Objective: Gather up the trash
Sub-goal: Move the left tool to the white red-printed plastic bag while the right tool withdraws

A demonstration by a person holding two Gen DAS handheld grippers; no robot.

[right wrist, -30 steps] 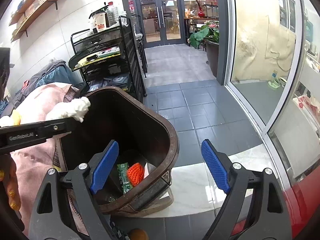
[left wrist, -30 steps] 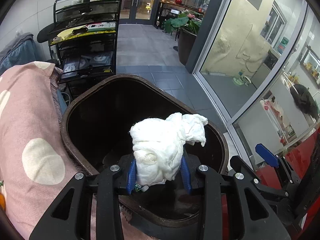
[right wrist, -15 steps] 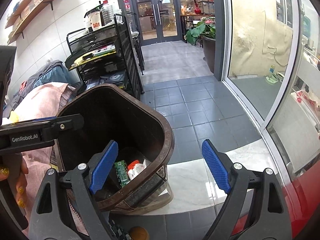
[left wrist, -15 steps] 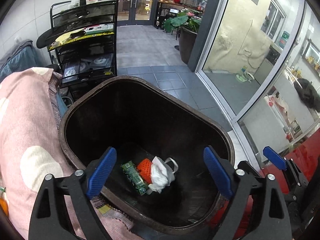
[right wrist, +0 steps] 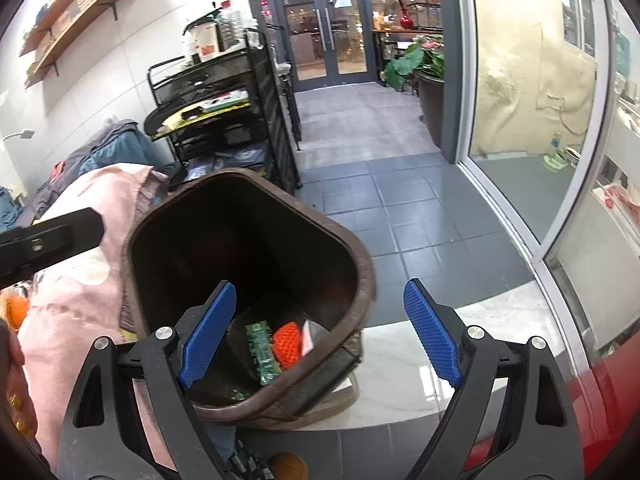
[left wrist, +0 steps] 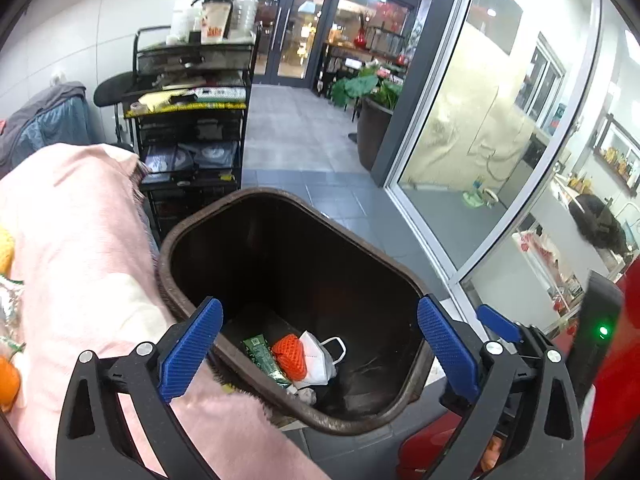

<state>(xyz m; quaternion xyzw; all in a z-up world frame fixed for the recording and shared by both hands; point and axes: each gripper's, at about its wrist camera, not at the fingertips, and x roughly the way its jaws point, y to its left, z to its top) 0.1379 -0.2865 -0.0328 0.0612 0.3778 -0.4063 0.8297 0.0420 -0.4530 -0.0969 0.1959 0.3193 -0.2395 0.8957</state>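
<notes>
Brown and ribbed, the trash bin (left wrist: 360,276) is sitting directly below and ahead of the left tool (left wrist: 318,346), whose jaws are opening to nearly full spread with nothing between them. A white mask (left wrist: 318,356), an orange net (left wrist: 290,354) and a green wrapper (left wrist: 262,354) are lying at the bin's bottom. The right tool (right wrist: 318,330) is hovering wide and empty over the near rim. Risk: either tool could be clipping that rim on withdrawal, tipping the bin toward the pink blanket (left wrist: 80,260) beside it.
</notes>
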